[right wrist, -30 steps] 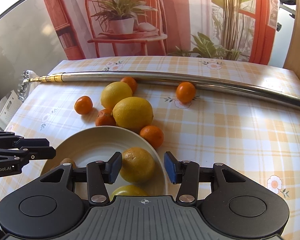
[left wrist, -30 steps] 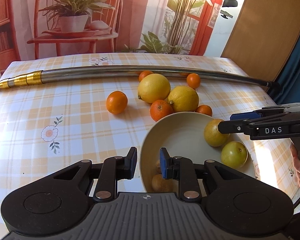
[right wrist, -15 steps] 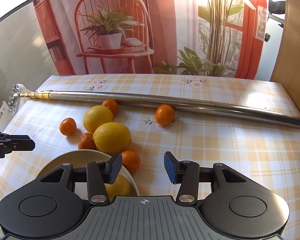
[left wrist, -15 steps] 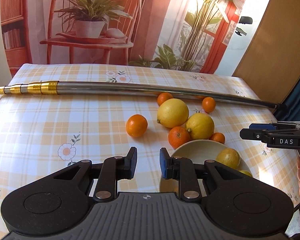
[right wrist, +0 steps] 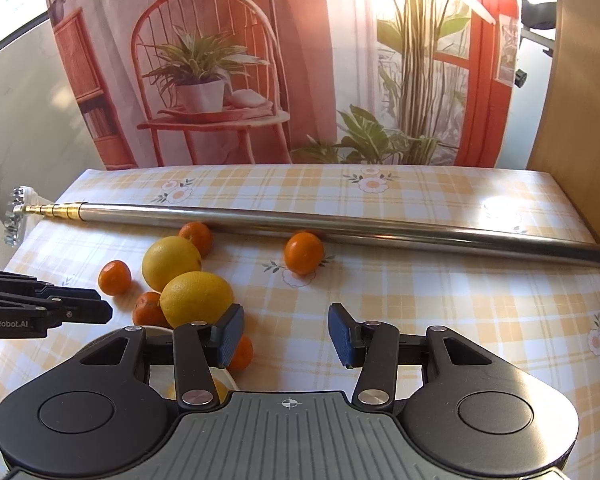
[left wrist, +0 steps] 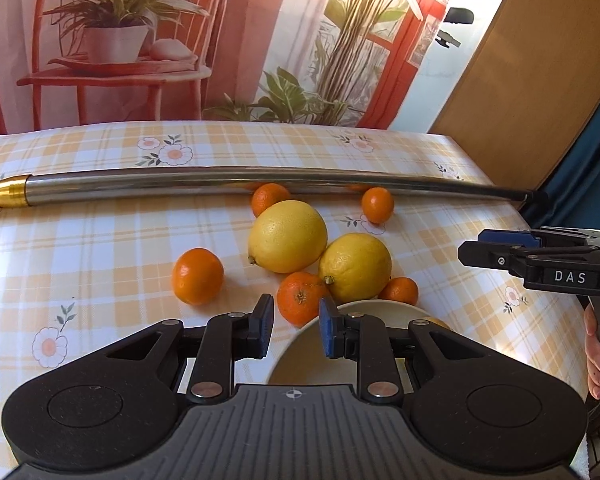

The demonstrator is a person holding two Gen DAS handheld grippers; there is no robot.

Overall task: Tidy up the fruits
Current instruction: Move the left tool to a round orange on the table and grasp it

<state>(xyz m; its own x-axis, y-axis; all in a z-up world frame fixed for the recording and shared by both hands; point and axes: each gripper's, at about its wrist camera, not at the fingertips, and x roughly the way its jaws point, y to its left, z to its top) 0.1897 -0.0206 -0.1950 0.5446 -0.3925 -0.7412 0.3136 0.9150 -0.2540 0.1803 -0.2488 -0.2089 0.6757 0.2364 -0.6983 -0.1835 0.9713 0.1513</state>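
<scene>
Two big lemons (left wrist: 287,236) (left wrist: 355,266) lie on the checked tablecloth with several small mandarins around them; one mandarin (left wrist: 197,276) sits apart to the left, another (left wrist: 300,298) just beyond my left gripper (left wrist: 296,330), which is open and empty. A cream bowl (left wrist: 300,354) lies under the left gripper's right finger, mostly hidden. In the right wrist view my right gripper (right wrist: 286,338) is open and empty, with a lemon (right wrist: 196,299) and a mandarin (right wrist: 242,354) by its left finger. A lone mandarin (right wrist: 303,253) rests against the pole.
A long metal pole (left wrist: 236,182) with a gold end lies across the table behind the fruit. A printed backdrop hangs behind the far edge. A wooden panel (left wrist: 532,80) stands at the right. Fingers of a hand (left wrist: 598,356) show at the right edge.
Both grippers have pulled back and up from the bowl. The bowl and the fruit in it have slid almost out of sight beneath the grippers. The fruit on the table has stayed put.
</scene>
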